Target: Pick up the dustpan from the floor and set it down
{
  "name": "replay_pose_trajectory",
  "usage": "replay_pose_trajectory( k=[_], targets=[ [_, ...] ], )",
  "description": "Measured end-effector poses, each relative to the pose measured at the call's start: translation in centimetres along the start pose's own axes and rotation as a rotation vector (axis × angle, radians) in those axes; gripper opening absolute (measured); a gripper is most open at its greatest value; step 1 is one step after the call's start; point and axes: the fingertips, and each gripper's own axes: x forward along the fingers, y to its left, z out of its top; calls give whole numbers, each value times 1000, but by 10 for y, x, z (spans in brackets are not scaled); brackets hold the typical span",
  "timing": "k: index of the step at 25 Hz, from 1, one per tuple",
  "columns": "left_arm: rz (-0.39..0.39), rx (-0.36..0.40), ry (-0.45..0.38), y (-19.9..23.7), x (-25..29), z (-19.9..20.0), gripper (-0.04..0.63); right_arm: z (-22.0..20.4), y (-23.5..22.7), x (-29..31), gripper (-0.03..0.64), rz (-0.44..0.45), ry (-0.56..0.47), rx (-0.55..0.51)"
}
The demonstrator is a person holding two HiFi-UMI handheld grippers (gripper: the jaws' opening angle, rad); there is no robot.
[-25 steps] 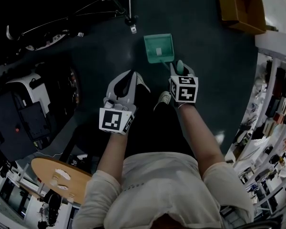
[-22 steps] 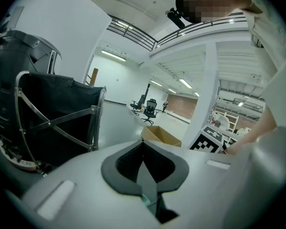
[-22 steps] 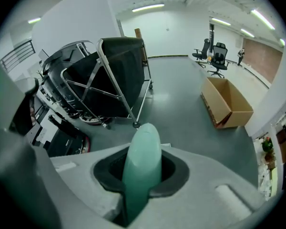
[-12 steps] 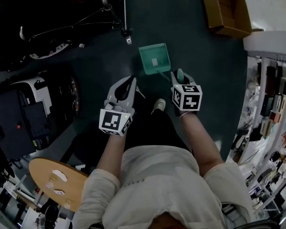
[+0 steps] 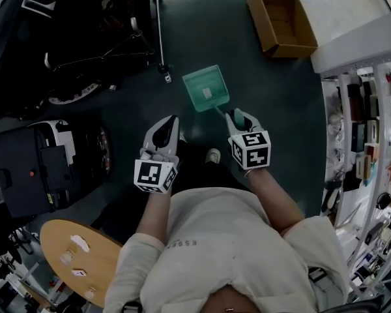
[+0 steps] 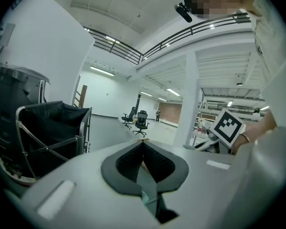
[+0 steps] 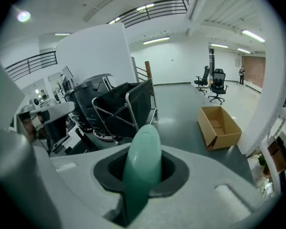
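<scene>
A green dustpan (image 5: 206,88) hangs above the dark floor, its pan tilted away from me. Its thin handle runs back to my right gripper (image 5: 236,118). That gripper is shut on the handle's rounded green end (image 7: 142,161), and its jaws have just been closing on it. In the right gripper view the handle fills the gap between the pads. My left gripper (image 5: 167,129) is held beside it on the left, apart from the dustpan. Its pads meet at the tips (image 6: 143,144) with nothing between them.
An open cardboard box (image 5: 283,21) lies on the floor at the far right, by a white counter and shelving (image 5: 365,109). A black folding cart (image 5: 117,31) stands far left, and a black machine (image 5: 32,168) sits left. A round wooden table (image 5: 78,253) is near left.
Both grippers have risen. The dustpan has come up off the floor with the right gripper, and more of the room shows around it.
</scene>
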Motion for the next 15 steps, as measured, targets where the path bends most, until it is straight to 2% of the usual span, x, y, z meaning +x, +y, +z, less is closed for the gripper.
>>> replay_pose_trajectory(
  k=[8,15],
  targets=[
    [49,63,-93,-34,-40,36,18,-10,-10,-76,46,14,-58,-48],
    [44,77,-95,-54,-52,29,18,-36,-12,-94,45,21,-35,-64]
  ],
)
